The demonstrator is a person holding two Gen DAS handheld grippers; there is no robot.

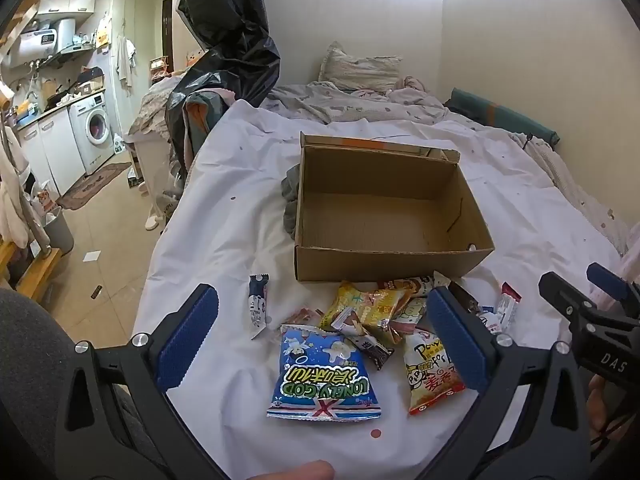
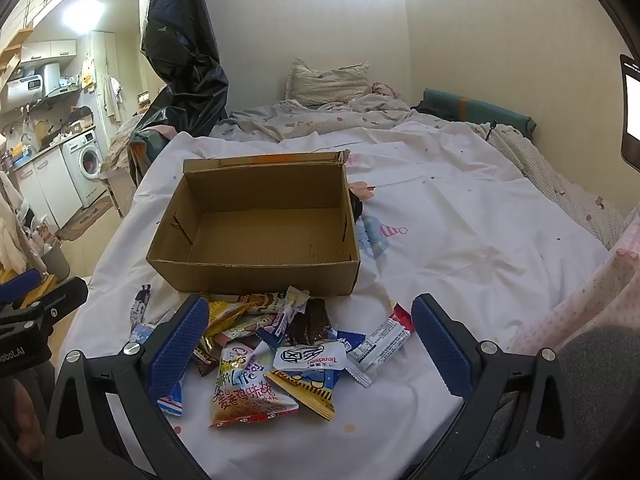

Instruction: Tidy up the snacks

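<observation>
An open, empty cardboard box [image 1: 384, 216] sits on the white bedsheet; it also shows in the right wrist view [image 2: 256, 236]. A pile of snack packets [image 1: 376, 316] lies just in front of it, also seen in the right wrist view [image 2: 280, 344]. A blue Lonely God bag [image 1: 324, 376] lies nearest, between the fingers of my left gripper [image 1: 320, 332], which is open and empty above the sheet. A red and yellow bag [image 2: 248, 392] lies between the fingers of my right gripper [image 2: 310, 340], also open and empty. A small dark packet [image 1: 258, 304] lies apart at the left.
The bed's left edge [image 1: 168, 240] drops to the floor. Black plastic bags [image 1: 228, 40] hang at the back left. Pillows and crumpled bedding [image 1: 360, 76] lie behind the box. A wall runs along the right. A grey cloth [image 1: 290, 200] lies left of the box.
</observation>
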